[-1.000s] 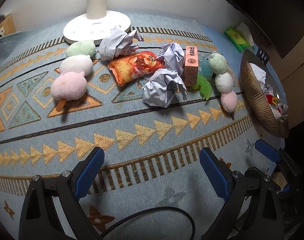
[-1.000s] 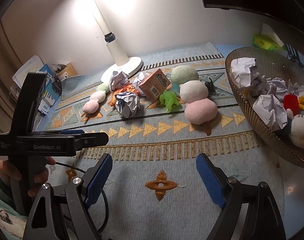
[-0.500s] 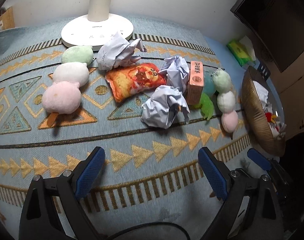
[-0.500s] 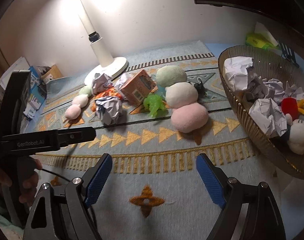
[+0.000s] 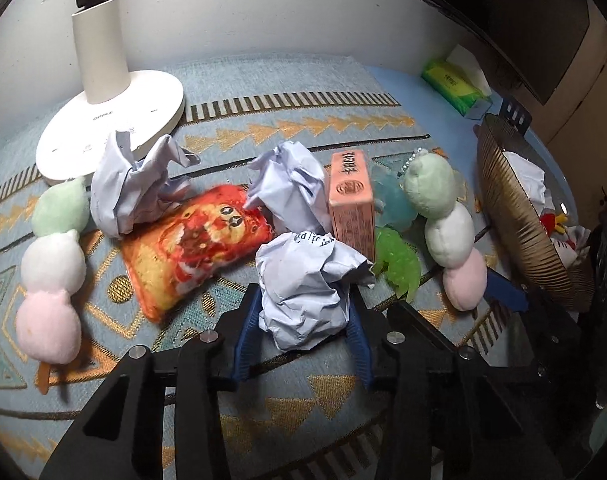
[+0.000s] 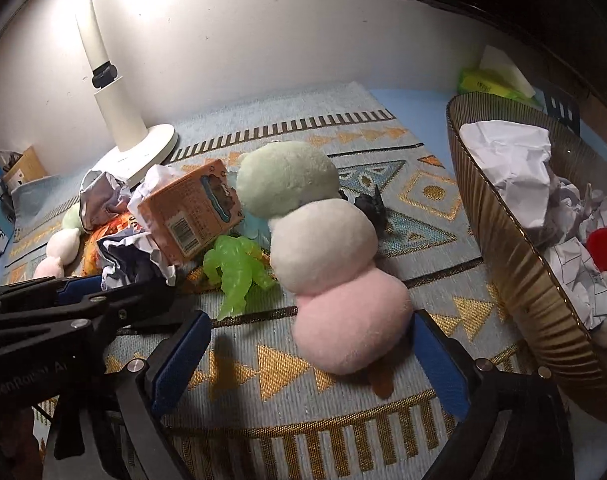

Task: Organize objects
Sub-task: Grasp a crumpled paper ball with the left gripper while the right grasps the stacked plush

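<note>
My left gripper (image 5: pixel 303 320) has closed on the nearest crumpled paper ball (image 5: pixel 309 286) on the patterned mat; both blue pads press its sides. It also shows in the right wrist view (image 6: pixel 131 258). My right gripper (image 6: pixel 309 344) is open around the pink end of a three-ball plush dango skewer (image 6: pixel 327 264), pads apart from it. Around them lie an orange box (image 5: pixel 351 204), a green jelly toy (image 6: pixel 235 272), a snack-bag plush (image 5: pixel 191 252), two more paper balls (image 5: pixel 133 184) and a second dango plush (image 5: pixel 51 272).
A ribbed brown bowl (image 6: pixel 515 264) at the right holds crumpled paper and small toys. A white lamp base (image 5: pixel 111 136) stands at the back left. A green tissue pack (image 5: pixel 455 88) lies at the back right, under a dark monitor. A small black toy (image 6: pixel 369 206) lies behind the dango.
Both grippers moved forward into the pile. The left went from wide open to closed on the paper ball. The right came up around the pink end of the dango plush.
</note>
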The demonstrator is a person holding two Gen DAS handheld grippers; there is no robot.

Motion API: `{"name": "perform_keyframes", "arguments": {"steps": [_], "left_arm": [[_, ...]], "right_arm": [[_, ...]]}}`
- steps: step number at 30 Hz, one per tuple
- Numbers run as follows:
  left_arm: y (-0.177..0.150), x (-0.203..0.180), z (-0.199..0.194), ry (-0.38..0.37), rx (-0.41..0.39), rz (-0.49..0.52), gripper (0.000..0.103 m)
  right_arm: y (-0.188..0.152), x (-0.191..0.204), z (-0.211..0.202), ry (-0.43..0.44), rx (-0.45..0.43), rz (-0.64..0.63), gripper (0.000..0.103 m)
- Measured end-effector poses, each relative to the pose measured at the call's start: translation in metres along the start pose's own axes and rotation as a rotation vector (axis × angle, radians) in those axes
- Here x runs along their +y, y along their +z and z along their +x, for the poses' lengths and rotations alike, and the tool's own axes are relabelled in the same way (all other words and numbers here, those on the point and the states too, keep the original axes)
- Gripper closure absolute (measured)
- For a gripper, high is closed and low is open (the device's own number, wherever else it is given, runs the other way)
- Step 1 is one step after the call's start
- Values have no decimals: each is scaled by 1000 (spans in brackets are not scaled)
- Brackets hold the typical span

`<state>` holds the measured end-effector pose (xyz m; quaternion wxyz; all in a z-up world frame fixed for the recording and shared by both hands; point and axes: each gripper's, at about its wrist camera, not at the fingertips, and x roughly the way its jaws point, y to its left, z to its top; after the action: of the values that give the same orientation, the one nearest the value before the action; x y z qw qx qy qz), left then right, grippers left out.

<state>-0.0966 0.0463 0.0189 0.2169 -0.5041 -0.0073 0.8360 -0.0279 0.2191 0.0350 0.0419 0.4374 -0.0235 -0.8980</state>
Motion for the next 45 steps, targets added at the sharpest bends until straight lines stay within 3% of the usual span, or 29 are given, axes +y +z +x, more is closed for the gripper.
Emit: {"name": "perform_keyframes", "arguments": {"steps": [2,4,9,18,21,23,26,27,28,30,34,38,41,43,45], "left_arm": [[0,2,-5,-45,-14,-25,66],[-1,5,-11,-60,-26,-37,66],[-5,6,-26,-71,-40,-59,66],[-6,-5,-72,-147,-75,-51,66],[-6,-13,-80,-161,-78,-36,66],[-6,-18,-81,-152,-77,-18,66],[-7,-22,-79,-144,-62,-8,66],[-7,-23,-78,-141,-56,-7,66],[-8,-24,-79,-138,-53,-4,66],[-10,-22,-81,-134,-53,-2,66],[-11,-14,-82,-134,-48,-33,66],[-12,-8,-83,-134,-51,-53,65],[-13,-5,-82,-135,-50,-68,65],[-13,-3,-80,-137,-43,-80,65],[-14,-3,-78,-135,-33,-88,65]], "right_arm": [[1,-2,-4,27,-18,8,25],[1,-8,-9,64,-34,28,50],[1,-18,-17,151,-58,56,53],[-16,-33,-83,258,-150,63,53],[-27,-36,-99,292,-140,73,52],[-35,-33,-96,312,-79,62,51],[-54,-21,-65,208,91,17,47],[-59,-18,-62,188,93,-6,44],[-62,-12,-69,150,40,-57,34],[-62,-2,-70,92,56,-128,24],[-60,-7,-68,115,63,-87,18],[-54,-31,-64,172,90,69,18],[-50,-49,-63,144,69,179,18],[-49,-53,-62,134,50,171,18],[-49,-45,-60,119,37,84,18]]}}
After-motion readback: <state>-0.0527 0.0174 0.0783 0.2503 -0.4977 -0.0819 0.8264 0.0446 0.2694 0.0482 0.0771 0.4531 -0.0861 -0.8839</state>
